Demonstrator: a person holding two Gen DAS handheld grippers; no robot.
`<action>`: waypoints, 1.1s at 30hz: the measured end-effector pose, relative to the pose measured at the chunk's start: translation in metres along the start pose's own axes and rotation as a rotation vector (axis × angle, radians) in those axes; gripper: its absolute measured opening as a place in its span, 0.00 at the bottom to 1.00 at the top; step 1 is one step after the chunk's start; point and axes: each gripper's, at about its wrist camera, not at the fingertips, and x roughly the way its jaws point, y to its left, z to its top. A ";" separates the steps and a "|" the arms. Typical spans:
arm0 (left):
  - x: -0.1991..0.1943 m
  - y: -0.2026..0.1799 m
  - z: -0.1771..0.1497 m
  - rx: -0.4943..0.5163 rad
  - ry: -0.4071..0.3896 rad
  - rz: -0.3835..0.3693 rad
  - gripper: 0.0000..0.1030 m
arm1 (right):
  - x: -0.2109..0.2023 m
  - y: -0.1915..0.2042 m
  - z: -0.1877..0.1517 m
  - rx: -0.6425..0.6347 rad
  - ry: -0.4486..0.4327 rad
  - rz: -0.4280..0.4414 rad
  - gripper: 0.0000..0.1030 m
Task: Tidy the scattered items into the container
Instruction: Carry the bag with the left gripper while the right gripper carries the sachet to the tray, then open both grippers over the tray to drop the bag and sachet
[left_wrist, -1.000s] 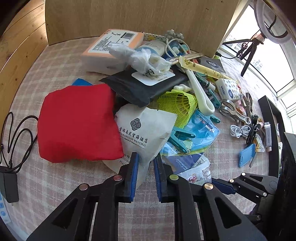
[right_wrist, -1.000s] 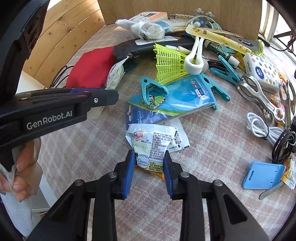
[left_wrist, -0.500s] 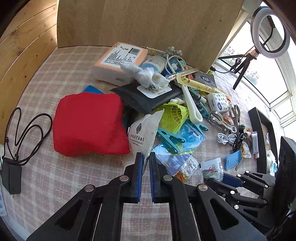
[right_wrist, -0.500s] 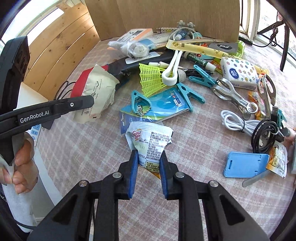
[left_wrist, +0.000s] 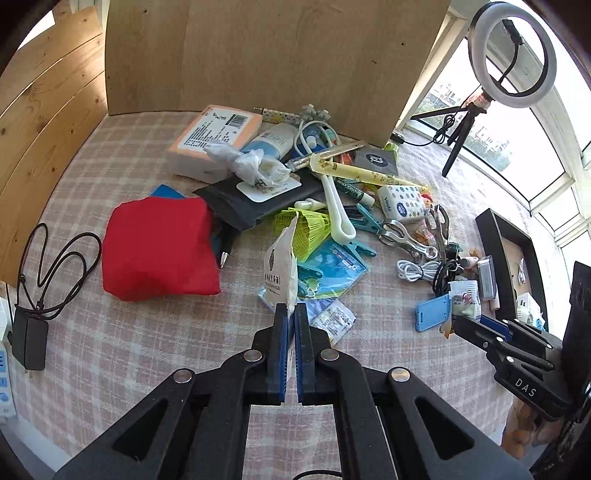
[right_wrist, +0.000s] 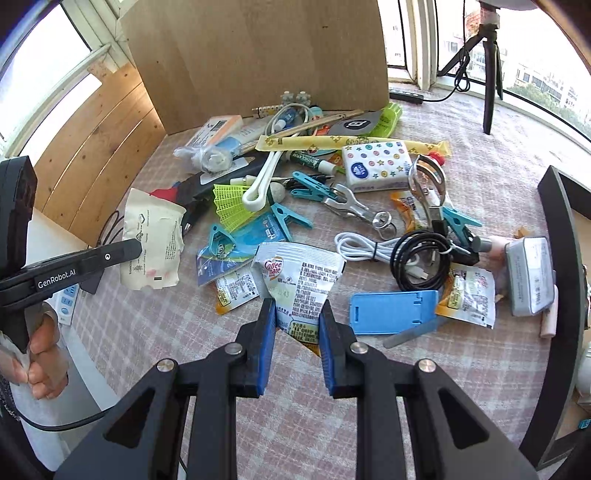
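My left gripper (left_wrist: 290, 309) is shut on the lower edge of a white printed paper packet (left_wrist: 282, 264), which hangs lifted above the checked cloth; in the right wrist view the same packet (right_wrist: 153, 245) hangs at the left. My right gripper (right_wrist: 298, 305) is shut on a white Coffee mate sachet (right_wrist: 301, 278), raised off the table over the blue phone stand (right_wrist: 391, 312). The left wrist view has that sachet (left_wrist: 466, 300) at its right, close to the black box (left_wrist: 496, 254). The box's dark rim (right_wrist: 554, 229) stands at the right with small items inside.
A pile of clips, tongs, tissue packs, a yellow-green shuttlecock (right_wrist: 229, 203) and wrappers covers the middle. A red pouch (left_wrist: 159, 251) lies at the left, a black adapter with cord (left_wrist: 29, 343) at the table edge. Coiled cables (right_wrist: 417, 258) lie near the box. A wooden board stands behind.
The left jaws closed on the white packet and raised it upright off the pile. The right jaws closed on the sachet, lifted it and carried it rightward to near the black box.
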 end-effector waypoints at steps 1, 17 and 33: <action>-0.001 -0.008 0.001 0.012 -0.004 -0.002 0.02 | -0.006 -0.005 -0.001 0.006 -0.009 -0.008 0.21; 0.005 -0.201 0.012 0.261 -0.034 -0.124 0.02 | -0.096 -0.128 -0.003 0.146 -0.148 -0.167 0.21; 0.052 -0.416 -0.010 0.456 0.057 -0.290 0.03 | -0.180 -0.316 -0.022 0.411 -0.239 -0.384 0.21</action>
